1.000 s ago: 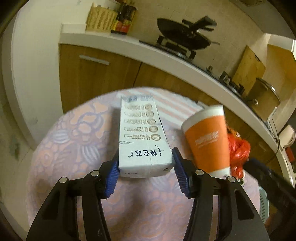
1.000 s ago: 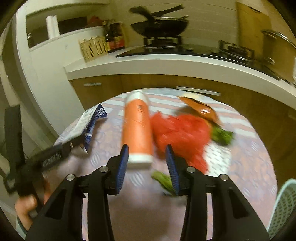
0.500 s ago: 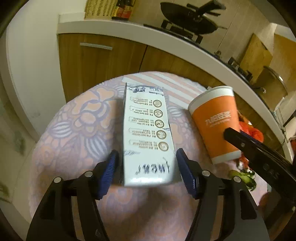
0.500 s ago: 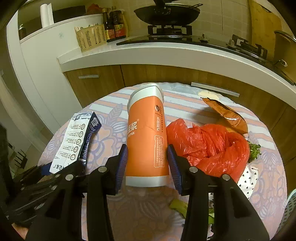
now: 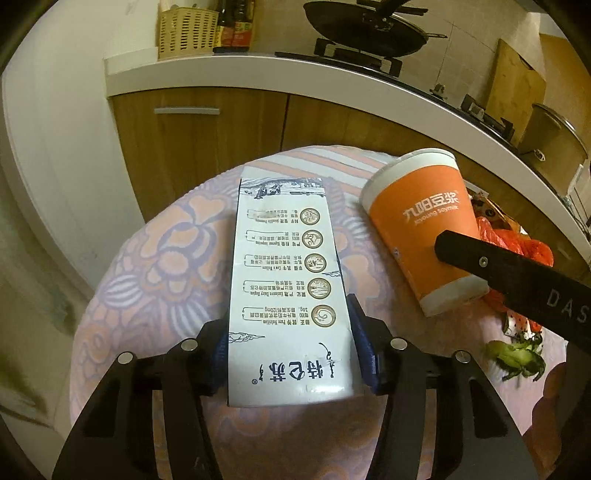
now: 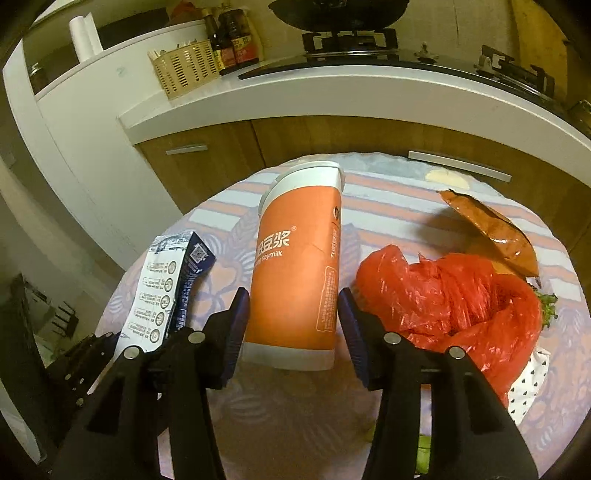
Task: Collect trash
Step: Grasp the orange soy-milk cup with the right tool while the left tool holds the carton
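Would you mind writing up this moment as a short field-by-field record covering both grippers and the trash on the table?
left gripper: shut on milk carton
right gripper: around orange soymilk cup; whether the pads touch it is unclear
table: round, floral cloth
other trash: red plastic bag, brown wrapper, green vegetable scraps
background: kitchen counter with wok and basket

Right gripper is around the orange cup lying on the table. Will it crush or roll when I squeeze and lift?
The cup looks like thin paper with a crease down its side, so a hard squeeze may dent it. It seems empty, probably light. It lies on its side, so it could roll if nudged, though the right gripper fingers flank it closely and should stop that.
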Demonstrator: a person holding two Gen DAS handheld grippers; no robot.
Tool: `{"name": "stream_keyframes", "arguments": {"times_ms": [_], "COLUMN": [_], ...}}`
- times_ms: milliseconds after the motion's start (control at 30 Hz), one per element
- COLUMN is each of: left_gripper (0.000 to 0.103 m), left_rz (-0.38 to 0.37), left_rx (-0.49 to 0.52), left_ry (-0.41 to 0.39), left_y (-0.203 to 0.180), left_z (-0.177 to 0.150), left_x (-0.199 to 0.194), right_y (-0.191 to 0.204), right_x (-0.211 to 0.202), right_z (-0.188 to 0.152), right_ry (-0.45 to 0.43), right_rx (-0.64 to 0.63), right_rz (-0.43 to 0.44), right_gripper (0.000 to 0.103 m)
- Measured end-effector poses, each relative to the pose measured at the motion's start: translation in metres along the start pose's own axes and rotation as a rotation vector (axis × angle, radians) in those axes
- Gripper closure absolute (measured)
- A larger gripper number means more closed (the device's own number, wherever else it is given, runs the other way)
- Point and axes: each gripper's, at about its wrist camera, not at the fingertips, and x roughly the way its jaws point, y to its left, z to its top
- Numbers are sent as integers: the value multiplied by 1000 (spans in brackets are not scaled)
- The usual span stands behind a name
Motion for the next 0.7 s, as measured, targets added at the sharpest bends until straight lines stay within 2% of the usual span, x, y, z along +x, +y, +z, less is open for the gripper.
{"name": "stream_keyframes", "arguments": {"times_ms": [133,300,500,700], "left_gripper": [51,52,52,52], "left_rz": [-64,-105,-198,-316], "left_rx": [-56,-56,-36,37], "left_ry": [-14,-79,-136,-167], "left_y": [9,4,-22,-76], "left_z": [-3,-3,0,-1], "left_x": [-9,-42,-81,-114], "right_y": [6,9,-11,-55], "right_x": [-17,-60,-121,-187], "right_z": [-6,-13,-31,-58], "right_ry": [-36,-120,-220,-321], "right_rx": [-16,-17,22,95], "right_rz": [23,38,24,-47], "right_gripper": [59,59,59,59]}}
